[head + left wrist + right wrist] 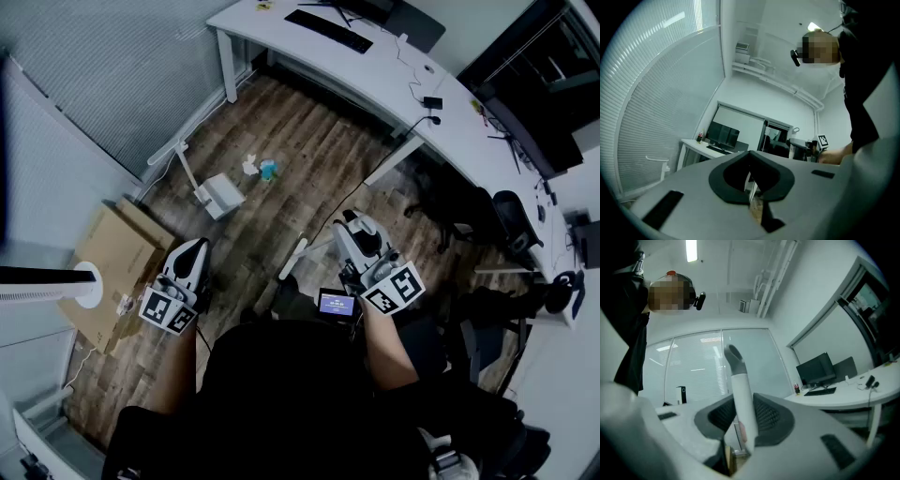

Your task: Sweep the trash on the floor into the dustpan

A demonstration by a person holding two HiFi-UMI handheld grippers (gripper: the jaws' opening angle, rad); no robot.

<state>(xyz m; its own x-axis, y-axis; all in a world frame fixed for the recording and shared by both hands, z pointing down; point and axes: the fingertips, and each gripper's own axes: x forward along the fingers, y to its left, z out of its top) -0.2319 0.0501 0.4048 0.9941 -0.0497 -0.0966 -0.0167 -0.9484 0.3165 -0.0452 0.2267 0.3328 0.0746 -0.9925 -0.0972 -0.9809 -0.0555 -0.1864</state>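
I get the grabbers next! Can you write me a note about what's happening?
Left gripper: fingers shut, holding nothing.
Right gripper: fingers shut on a white handle with a grey tip, likely the broom's.
The dustpan sits on the wood floor ahead of the left gripper.
Trash: a white crumpled scrap and a teal piece lie just beyond the dustpan, outside it.
Done: the handle is gripped.
Left: probably take hold of the dustpan, then sweep both pieces in.

Wooden floor (309,159) bears trash (260,169), a white dustpan (221,195), flat cardboard (114,267).
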